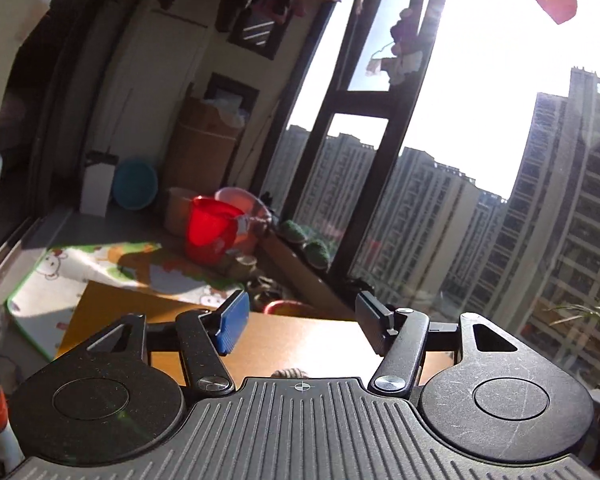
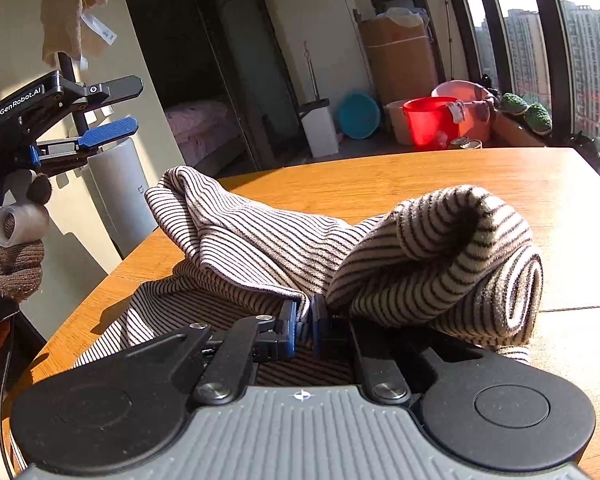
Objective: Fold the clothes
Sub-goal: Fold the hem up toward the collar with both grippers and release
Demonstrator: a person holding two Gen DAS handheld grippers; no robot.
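Lying bunched on the near part of the wooden surface, the striped garment is heaped in soft folds, its right end curled into a loose roll and a flatter layer spread toward the near left edge. The right gripper sits low at the garment's near side with its jaws clenched on a fold of the striped cloth, the blue pads pressed against the fabric between them.

The left gripper, seen at the far left in the right wrist view, is up in the air well apart from the garment, held by a hand in a brown knitted glove. Its jaws stand released and hold nothing; in its own view the left gripper looks out over the far edge of the surface toward tall windows.

Beyond the surface, on the floor, stand a red bucket, a pink basin, a teal bowl and a cardboard box. A patterned play mat lies on the floor on the left.
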